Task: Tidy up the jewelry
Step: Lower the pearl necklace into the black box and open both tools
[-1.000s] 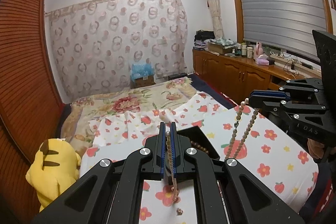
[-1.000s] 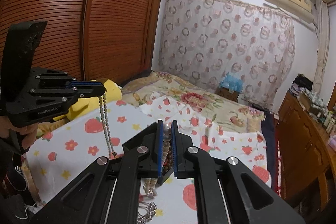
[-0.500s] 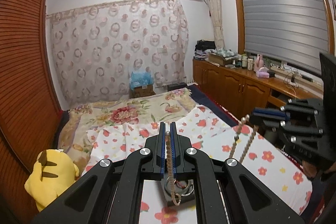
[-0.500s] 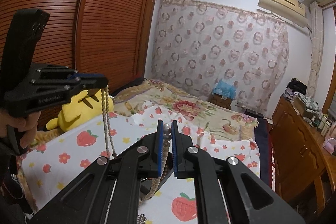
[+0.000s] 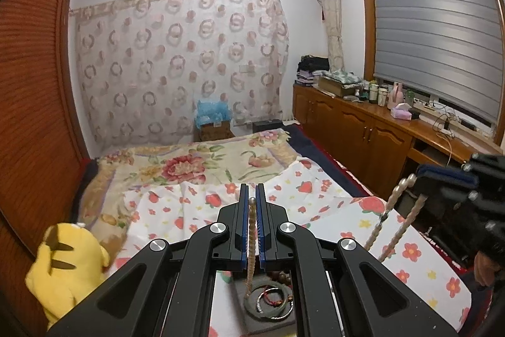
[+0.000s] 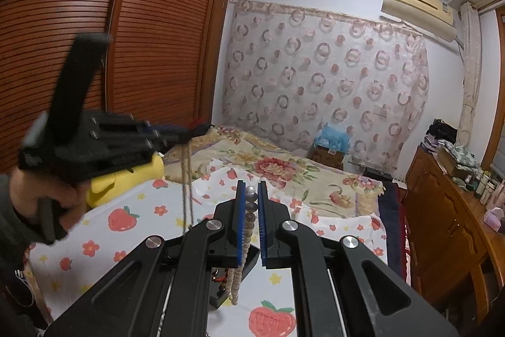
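Note:
My left gripper (image 5: 252, 198) is shut on a cream bead necklace (image 5: 251, 239) that hangs down over a dark jewelry tray (image 5: 268, 308) holding bangles (image 5: 274, 302) and brown beads. My right gripper (image 6: 251, 190) is shut on the same kind of bead strand (image 6: 249, 223), a pearl at the top, hanging over the tray's corner (image 6: 249, 258). Each gripper shows in the other's view, the right one (image 5: 442, 176) with the strand (image 5: 391, 229) drooping, the left one (image 6: 176, 131) blurred. Both are held high above the bed.
A strawberry-print cloth (image 5: 356, 217) covers the bed, over a floral quilt (image 5: 189, 160). A yellow plush toy (image 5: 66, 267) lies at the left edge by the wooden wardrobe (image 6: 94, 52). Wooden cabinets (image 5: 363, 131) with bottles line the right wall.
Both grippers have risen with the necklace, lifting the strand higher above the tray. The left gripper is blurred with motion in the right wrist view.

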The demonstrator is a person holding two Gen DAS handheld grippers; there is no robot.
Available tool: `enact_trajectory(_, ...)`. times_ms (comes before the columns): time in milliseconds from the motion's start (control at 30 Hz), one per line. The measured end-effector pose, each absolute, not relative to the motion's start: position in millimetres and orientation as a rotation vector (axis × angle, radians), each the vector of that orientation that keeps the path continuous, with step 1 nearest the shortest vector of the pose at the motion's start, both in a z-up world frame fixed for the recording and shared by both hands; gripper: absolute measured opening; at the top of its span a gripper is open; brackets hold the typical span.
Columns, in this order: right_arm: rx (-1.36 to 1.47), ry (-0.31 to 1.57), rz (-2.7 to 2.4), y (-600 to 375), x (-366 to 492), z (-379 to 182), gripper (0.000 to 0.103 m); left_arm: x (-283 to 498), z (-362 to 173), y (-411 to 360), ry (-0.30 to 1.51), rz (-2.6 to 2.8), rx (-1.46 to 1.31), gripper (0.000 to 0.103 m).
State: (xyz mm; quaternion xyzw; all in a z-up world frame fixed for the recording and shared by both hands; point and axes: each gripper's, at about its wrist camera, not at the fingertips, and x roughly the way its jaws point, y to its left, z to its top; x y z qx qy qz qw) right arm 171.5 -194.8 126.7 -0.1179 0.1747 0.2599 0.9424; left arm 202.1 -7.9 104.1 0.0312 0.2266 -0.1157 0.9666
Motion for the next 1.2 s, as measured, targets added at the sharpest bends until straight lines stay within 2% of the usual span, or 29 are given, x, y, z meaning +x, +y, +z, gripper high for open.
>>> enact_trajectory(567, -0.251, 0.377, 0.536, -170, 199, 120, 0.008, 231, 32, 13, 0.581, -0.201, -0.002, 0.004)
enact_trajectory(1200, -0.285, 0.613, 0.597, -126, 217, 16, 0.009, 227, 6, 15, 0.638, -0.219, 0.000, 0.004)
